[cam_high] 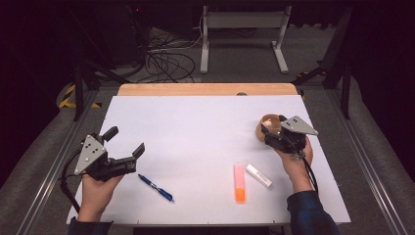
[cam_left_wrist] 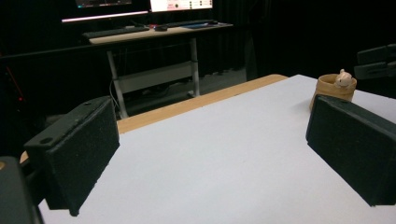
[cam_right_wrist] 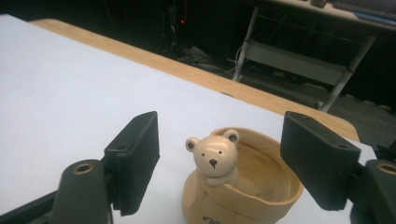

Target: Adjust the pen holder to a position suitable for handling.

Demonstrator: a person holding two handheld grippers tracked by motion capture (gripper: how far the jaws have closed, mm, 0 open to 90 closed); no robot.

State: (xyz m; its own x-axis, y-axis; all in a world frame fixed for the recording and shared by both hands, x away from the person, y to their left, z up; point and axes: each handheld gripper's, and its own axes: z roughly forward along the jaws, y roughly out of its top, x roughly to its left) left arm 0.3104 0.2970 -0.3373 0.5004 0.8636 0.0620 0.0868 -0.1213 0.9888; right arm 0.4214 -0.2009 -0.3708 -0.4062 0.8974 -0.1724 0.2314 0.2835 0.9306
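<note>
Right tool [cam_right_wrist: 219, 163] spread around bear cup [cam_right_wrist: 243, 191], table edge [cam_right_wrist: 196, 74] beyond

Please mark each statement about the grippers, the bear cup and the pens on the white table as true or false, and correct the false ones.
1. The right gripper has its jaws open on both sides of the bear cup. True.
2. The left gripper holds the blue pen. False: its jaws are open with nothing between them, and the pen lies on the table.
3. The orange marker stands inside the bear cup. False: it lies flat on the table.
4. The white eraser-like piece lies beside the orange marker. True.
5. The bear cup lies tipped over. False: it stands upright.
</note>
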